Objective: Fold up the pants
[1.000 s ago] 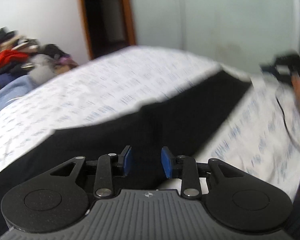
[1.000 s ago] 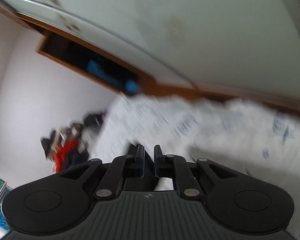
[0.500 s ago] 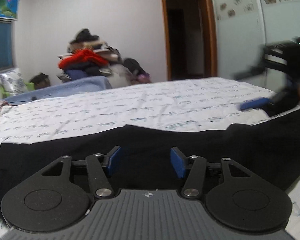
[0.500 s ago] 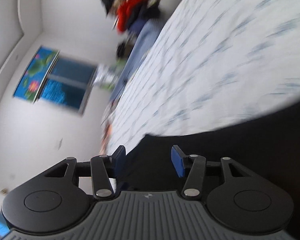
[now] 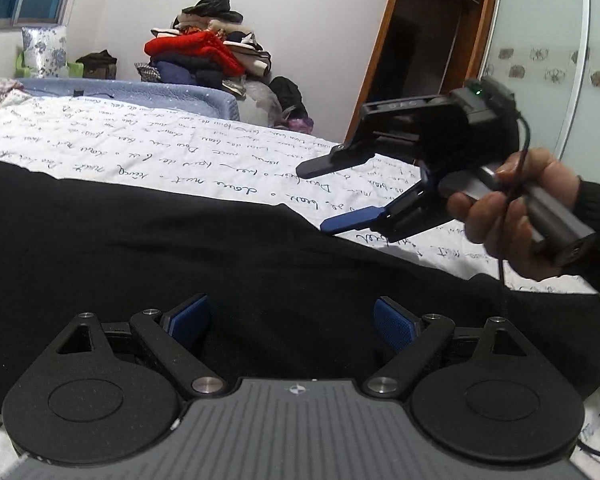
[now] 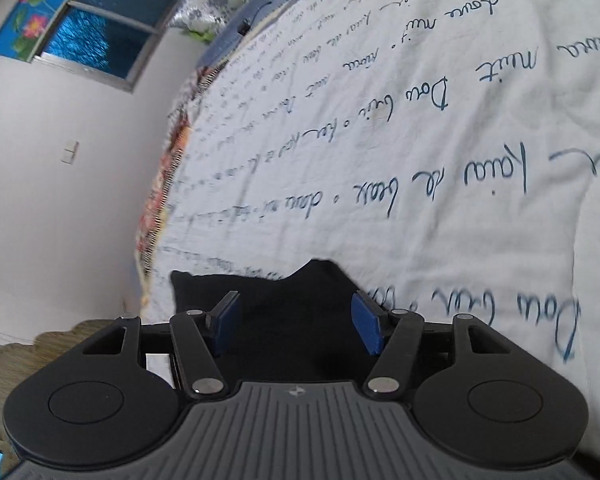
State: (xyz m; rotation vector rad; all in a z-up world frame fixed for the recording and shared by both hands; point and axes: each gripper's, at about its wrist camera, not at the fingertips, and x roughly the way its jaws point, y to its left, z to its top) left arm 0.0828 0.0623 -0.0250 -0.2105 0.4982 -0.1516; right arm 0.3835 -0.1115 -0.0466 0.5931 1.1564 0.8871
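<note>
Black pants lie flat across the white bedsheet with blue handwriting print. My left gripper is open and empty, low over the middle of the pants. My right gripper shows in the left wrist view, open and empty, held in a hand above the pants' far edge on the right. In the right wrist view the right gripper is open over an end of the pants, rolled sideways, with the sheet beyond.
A pile of clothes stands past the bed's far side, with a blue blanket along that edge. A wooden doorway and a mirrored wardrobe door are at the right. A window is on the left wall.
Both grippers have opened wider; the right was shut a second ago. The left gripper has settled facing across the pants. The right gripper has swung down to the pants' far edge.
</note>
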